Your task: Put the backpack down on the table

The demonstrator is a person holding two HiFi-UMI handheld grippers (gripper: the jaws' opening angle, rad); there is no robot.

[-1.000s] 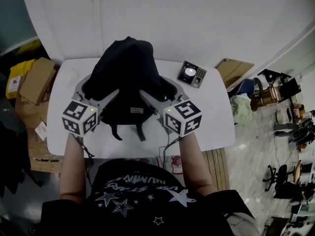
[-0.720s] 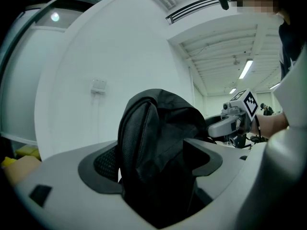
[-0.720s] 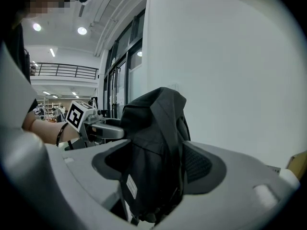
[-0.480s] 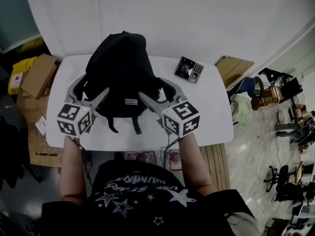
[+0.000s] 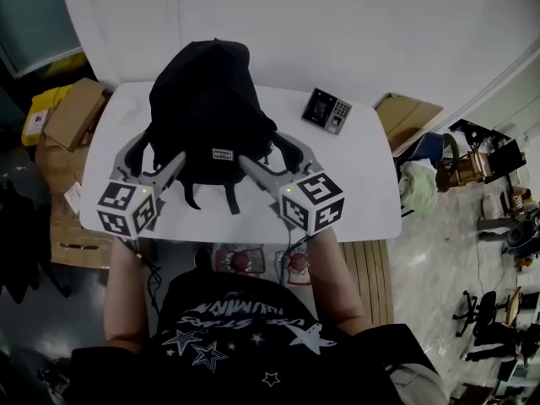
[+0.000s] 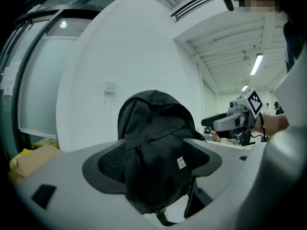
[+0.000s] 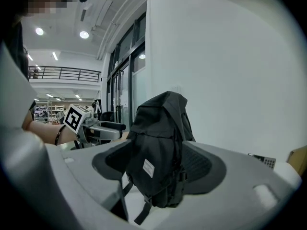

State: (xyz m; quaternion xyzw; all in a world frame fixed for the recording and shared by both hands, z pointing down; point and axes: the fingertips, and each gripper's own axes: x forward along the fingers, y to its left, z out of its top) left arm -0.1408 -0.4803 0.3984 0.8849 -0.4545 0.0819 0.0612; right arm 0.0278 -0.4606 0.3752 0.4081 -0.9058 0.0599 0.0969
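A black backpack (image 5: 211, 116) stands upright on the white table (image 5: 354, 192), its back leaning against the white wall. My left gripper (image 5: 154, 152) is open around the bag's lower left corner, and my right gripper (image 5: 266, 148) is open around its lower right corner. In the left gripper view the backpack (image 6: 153, 152) fills the gap between the wide-spread jaws, with straps dangling at its base. The right gripper view shows the backpack (image 7: 160, 152) the same way, with a small white label on its front. Whether the pads touch the fabric is unclear.
A small dark keypad device (image 5: 327, 110) lies on the table to the right of the bag. Cardboard boxes (image 5: 72, 112) sit on the floor at the left. Chairs and clutter stand on the floor at the far right. The table's near edge is just in front of the person.
The backpack has settled farther back on the table against the wall. Both grippers have drawn back toward the person, so less of the bag sits between the jaws.
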